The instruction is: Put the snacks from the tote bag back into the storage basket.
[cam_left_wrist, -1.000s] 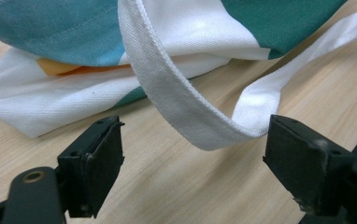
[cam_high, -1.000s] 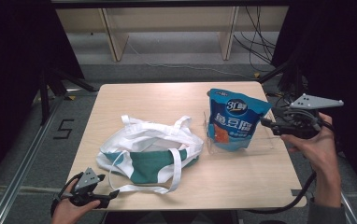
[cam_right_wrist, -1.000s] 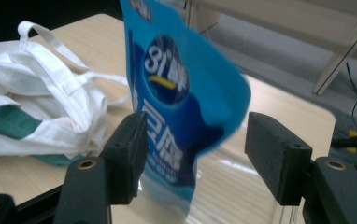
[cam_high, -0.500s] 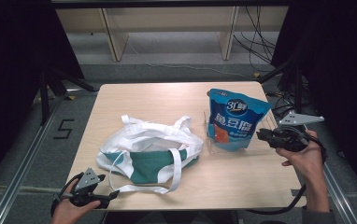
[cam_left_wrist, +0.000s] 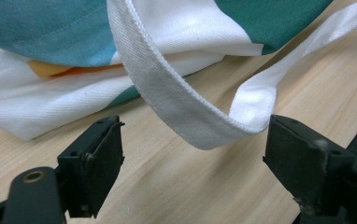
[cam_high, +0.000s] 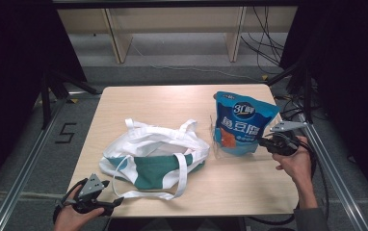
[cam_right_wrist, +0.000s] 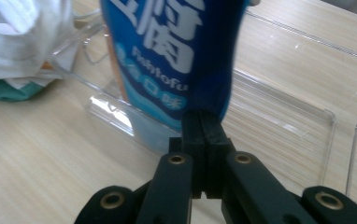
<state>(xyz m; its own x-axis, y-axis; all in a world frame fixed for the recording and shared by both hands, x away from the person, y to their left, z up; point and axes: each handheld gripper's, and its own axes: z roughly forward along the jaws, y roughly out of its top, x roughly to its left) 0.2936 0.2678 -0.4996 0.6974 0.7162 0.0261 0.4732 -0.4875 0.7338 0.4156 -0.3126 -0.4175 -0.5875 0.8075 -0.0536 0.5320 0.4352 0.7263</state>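
The blue snack pouch (cam_high: 242, 124), standing in a clear tray (cam_right_wrist: 279, 112) on the counter (cam_high: 163, 103), is being pinched at its lower edge by the right gripper (cam_high: 265, 141), whose jaws have just been closing, while the left gripper (cam_left_wrist: 190, 175) is waiting with jaws open at the tote bag (cam_high: 153, 154) strap (cam_left_wrist: 176, 102), so a lift toward the bag is judged to be coming next.

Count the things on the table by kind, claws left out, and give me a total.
Cloth bag: 1
Blue snack pouch: 1
Clear tray under the pouch: 1
Total: 3
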